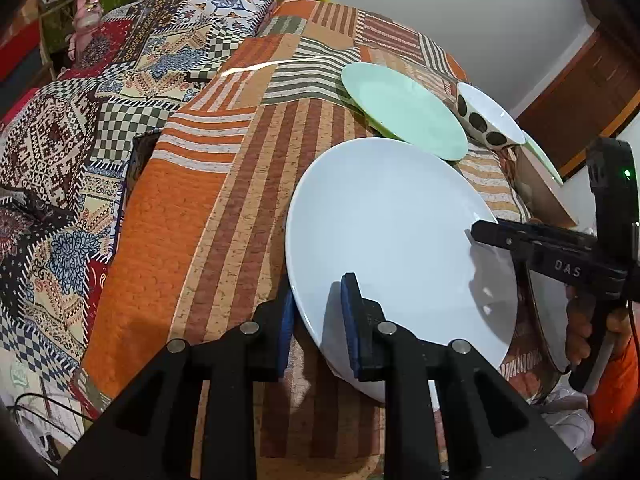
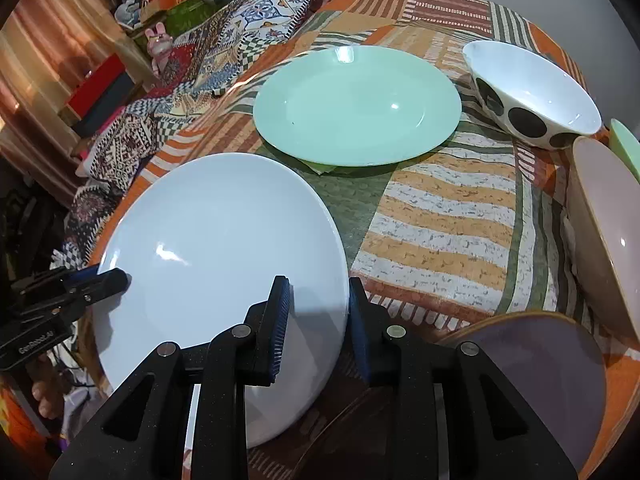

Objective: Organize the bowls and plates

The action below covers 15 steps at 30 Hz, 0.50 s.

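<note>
A white plate is held tilted above the striped tablecloth. My left gripper is shut on its near left rim, and it shows at the left of the right wrist view. My right gripper is shut on the opposite rim, and it shows at the right of the left wrist view. A mint green plate lies flat beyond it. A white bowl with black dots stands to its right.
A beige bowl and a brown-rimmed plate sit at the right near my right gripper. Another green dish edge shows far right. A patterned quilt lies left of the table edge.
</note>
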Available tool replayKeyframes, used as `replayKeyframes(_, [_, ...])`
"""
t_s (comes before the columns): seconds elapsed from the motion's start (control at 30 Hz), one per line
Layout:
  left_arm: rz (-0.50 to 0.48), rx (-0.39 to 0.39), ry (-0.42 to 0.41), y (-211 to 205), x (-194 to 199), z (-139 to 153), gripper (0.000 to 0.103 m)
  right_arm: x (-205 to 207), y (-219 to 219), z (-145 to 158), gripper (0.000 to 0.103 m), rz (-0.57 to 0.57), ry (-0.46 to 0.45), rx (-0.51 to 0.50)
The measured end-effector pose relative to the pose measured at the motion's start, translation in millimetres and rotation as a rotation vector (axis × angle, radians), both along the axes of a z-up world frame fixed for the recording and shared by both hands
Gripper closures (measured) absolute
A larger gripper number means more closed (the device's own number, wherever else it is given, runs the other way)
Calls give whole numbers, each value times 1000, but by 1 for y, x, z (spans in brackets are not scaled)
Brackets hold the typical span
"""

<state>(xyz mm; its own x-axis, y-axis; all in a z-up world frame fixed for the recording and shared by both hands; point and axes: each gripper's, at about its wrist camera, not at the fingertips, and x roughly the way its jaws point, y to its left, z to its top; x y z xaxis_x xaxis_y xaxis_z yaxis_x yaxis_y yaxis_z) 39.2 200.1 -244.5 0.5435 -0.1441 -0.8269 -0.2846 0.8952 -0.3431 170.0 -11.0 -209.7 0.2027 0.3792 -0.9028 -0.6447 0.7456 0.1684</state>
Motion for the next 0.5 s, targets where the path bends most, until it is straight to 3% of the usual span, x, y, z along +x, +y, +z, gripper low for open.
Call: replayKeyframes(0.5, [34, 20, -51, -4, -11, 35, 81, -15, -16, 30, 76, -40, -46, 89])
